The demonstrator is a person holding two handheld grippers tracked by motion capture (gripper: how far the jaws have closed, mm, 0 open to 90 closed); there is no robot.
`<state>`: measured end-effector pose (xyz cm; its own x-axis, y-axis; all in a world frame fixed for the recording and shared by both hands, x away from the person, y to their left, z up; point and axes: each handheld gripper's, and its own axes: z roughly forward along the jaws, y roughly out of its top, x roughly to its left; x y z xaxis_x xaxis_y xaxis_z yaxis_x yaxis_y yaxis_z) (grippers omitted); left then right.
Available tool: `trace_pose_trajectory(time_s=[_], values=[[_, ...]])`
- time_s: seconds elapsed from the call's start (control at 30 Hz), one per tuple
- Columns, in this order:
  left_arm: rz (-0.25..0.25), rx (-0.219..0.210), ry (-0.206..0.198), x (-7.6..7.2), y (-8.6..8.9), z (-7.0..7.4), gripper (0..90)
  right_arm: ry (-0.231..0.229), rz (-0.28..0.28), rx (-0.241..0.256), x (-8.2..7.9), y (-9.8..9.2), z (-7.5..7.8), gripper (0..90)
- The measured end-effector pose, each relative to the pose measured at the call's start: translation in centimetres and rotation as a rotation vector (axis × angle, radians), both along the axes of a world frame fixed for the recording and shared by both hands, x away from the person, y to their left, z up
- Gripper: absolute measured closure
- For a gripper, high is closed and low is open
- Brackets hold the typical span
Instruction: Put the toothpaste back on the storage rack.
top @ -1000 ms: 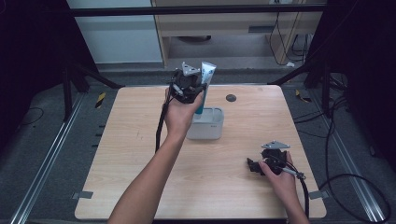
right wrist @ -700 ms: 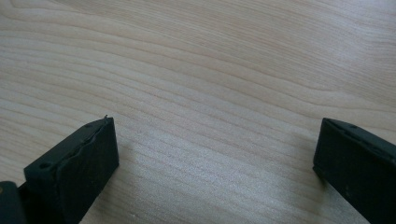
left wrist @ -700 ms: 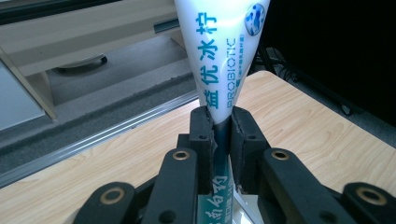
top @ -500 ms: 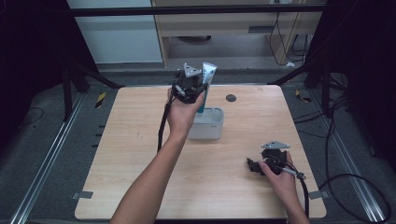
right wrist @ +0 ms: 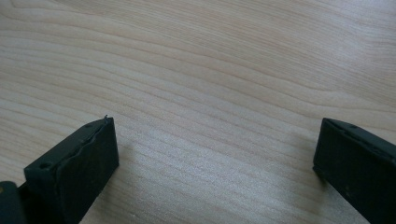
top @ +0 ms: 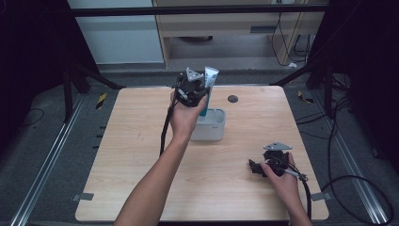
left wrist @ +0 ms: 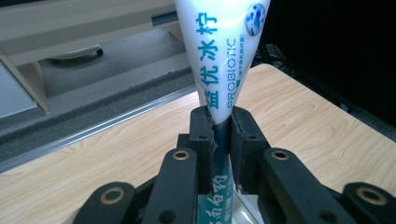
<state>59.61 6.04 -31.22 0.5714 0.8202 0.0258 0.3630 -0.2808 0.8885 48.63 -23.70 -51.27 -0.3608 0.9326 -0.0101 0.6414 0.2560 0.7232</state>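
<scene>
The left gripper is seen clamped on a white toothpaste tube, its jaws pinching the tube where it narrows, with the crimped flat end pointing upward and the teal lower part hanging below. In the high view the same left gripper is held above the far middle of the table, with the tube upright over a white box-shaped holder; whether the tube's lower end already touches the holder's inside cannot be told. The right gripper is spread wide with nothing between its jaws, and in the high view it is rested near the table's near right corner, well apart from the holder. The step in hand is judged to be the standing of the tube in the holder. It would be done well if the tube were kept vertical, lowered inside the rim, and let go only once its base is borne.
</scene>
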Motion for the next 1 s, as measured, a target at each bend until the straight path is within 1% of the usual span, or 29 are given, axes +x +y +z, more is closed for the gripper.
trace_pose_trajectory(time_s=[0.17, 0.3, 0.57, 0.77, 0.9, 1.0], values=[[-0.007, 0.017, 0.011, 0.2, -0.1, -1.0, 80.0, 0.0, 0.0, 0.0, 0.0, 0.0, 0.0, 0.3], [-0.005, 0.012, 0.022, 0.4, 0.0, -1.8, 80.0, 0.0, -0.001, 0.001, 0.0, 0.0, 0.0, 0.3], [-0.01, 0.021, 0.034, 0.6, -0.1, -2.8, 80.0, 0.0, 0.0, 0.0, 0.0, 0.0, 0.0, 0.3], [-0.015, 0.038, 0.046, 0.6, -0.2, -3.7, 80.0, 0.001, -0.002, 0.005, 0.0, 0.0, 0.0, 0.3], [-0.021, 0.035, 0.061, 0.7, -0.4, -4.2, 80.0, 0.002, -0.002, 0.006, 0.0, 0.0, 0.0, 0.3], [-0.021, 0.037, 0.065, 0.7, -0.5, -4.5, 80.0, 0.001, -0.002, 0.006, 0.0, 0.0, 0.0, 0.3]])
